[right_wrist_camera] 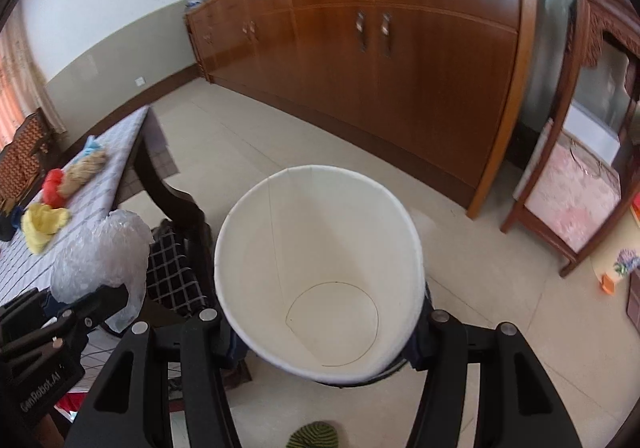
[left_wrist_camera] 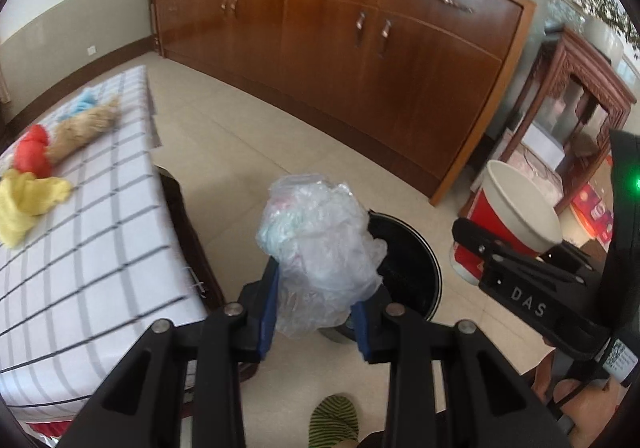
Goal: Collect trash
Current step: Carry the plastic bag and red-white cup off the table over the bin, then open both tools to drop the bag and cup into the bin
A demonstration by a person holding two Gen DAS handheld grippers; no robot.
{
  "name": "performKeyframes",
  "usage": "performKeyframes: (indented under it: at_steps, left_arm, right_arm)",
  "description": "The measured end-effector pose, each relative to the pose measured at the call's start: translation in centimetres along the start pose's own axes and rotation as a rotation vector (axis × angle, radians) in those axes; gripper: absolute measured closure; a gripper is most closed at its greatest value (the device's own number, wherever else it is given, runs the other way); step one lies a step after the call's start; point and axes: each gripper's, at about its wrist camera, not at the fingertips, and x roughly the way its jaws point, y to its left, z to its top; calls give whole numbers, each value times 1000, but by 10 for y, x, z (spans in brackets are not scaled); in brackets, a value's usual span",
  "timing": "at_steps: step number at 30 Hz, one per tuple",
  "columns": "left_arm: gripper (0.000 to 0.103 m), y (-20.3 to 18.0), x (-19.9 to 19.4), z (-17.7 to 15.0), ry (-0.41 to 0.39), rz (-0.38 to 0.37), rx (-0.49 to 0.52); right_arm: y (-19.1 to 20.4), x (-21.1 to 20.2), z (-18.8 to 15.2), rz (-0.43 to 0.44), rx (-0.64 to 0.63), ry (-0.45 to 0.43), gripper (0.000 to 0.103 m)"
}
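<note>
My left gripper (left_wrist_camera: 316,324) is shut on a crumpled clear plastic bag (left_wrist_camera: 320,252) and holds it above the near rim of a black trash bin (left_wrist_camera: 416,272) on the floor. The bag also shows in the right wrist view (right_wrist_camera: 100,260). My right gripper (right_wrist_camera: 324,332) is shut on a red paper cup with a white empty inside (right_wrist_camera: 320,272), held open end forward. In the left wrist view the cup (left_wrist_camera: 516,207) and right gripper (left_wrist_camera: 516,268) are to the right of the bin. The bin is hidden behind the cup in the right wrist view.
A table with a white checked cloth (left_wrist_camera: 92,232) stands at the left, carrying a yellow cloth (left_wrist_camera: 28,203), a red item (left_wrist_camera: 34,151) and a tan fluffy item (left_wrist_camera: 84,127). A long wooden sideboard (left_wrist_camera: 340,47) runs across the back. A carved wooden stand (left_wrist_camera: 572,107) is at the right. A dark chair (right_wrist_camera: 176,248) stands by the table.
</note>
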Motion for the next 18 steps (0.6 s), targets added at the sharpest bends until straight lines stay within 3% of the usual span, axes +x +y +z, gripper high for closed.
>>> performKeyframes:
  at_steps: [8, 18]
  left_arm:
    - [69, -29, 54, -7, 112, -25, 7]
    - [69, -49, 113, -11, 224, -16, 16]
  right_arm:
    - [-40, 43, -4, -24, 89, 105, 43]
    - [-62, 105, -5, -58, 115, 251, 42]
